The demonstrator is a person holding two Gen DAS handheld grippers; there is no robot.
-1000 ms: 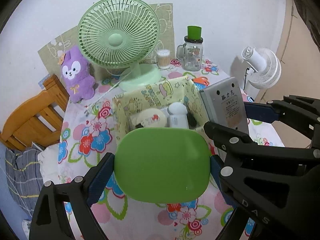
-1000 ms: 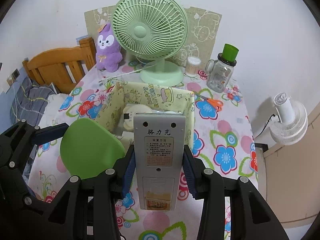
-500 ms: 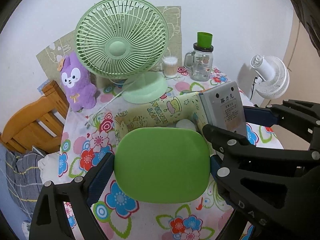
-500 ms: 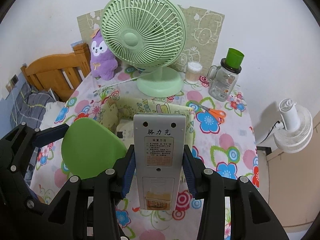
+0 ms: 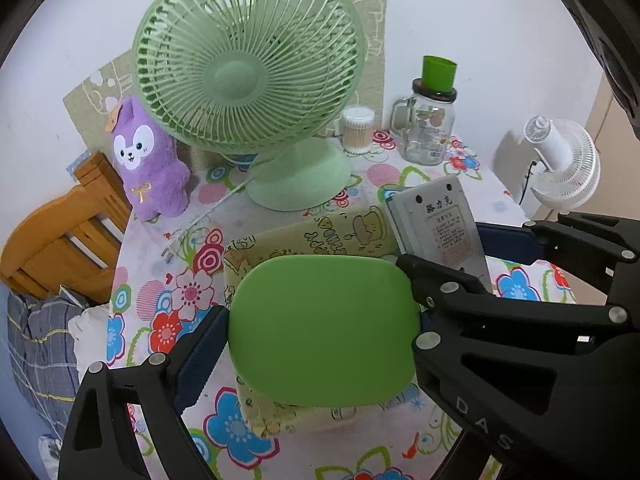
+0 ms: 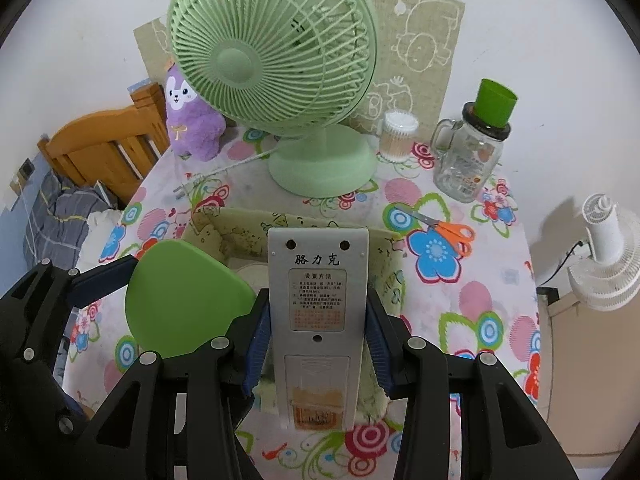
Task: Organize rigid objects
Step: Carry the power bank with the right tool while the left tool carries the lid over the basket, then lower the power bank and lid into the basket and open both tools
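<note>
My left gripper (image 5: 320, 332) is shut on a green rounded case (image 5: 324, 330) and holds it above the yellow cartoon-print fabric box (image 5: 320, 232). My right gripper (image 6: 318, 316) is shut on a grey remote control (image 6: 318, 304), back side up with Chinese text, held above the same box (image 6: 240, 232). The remote also shows in the left wrist view (image 5: 440, 220), and the green case shows in the right wrist view (image 6: 180, 292). The case and remote hide most of the box's inside.
On the floral tablecloth (image 6: 480, 312) stand a green desk fan (image 6: 276, 64), a purple plush (image 6: 192, 120), a cotton swab jar (image 6: 396, 134), a glass jar with a green cup (image 6: 472, 152) and orange scissors (image 6: 444, 228). A wooden chair (image 6: 100, 148) is left, a white fan (image 6: 604, 256) right.
Both grippers have moved forward and lower toward the fan with their objects. The box's contents, visible a second ago, are now mostly covered by the case and remote.
</note>
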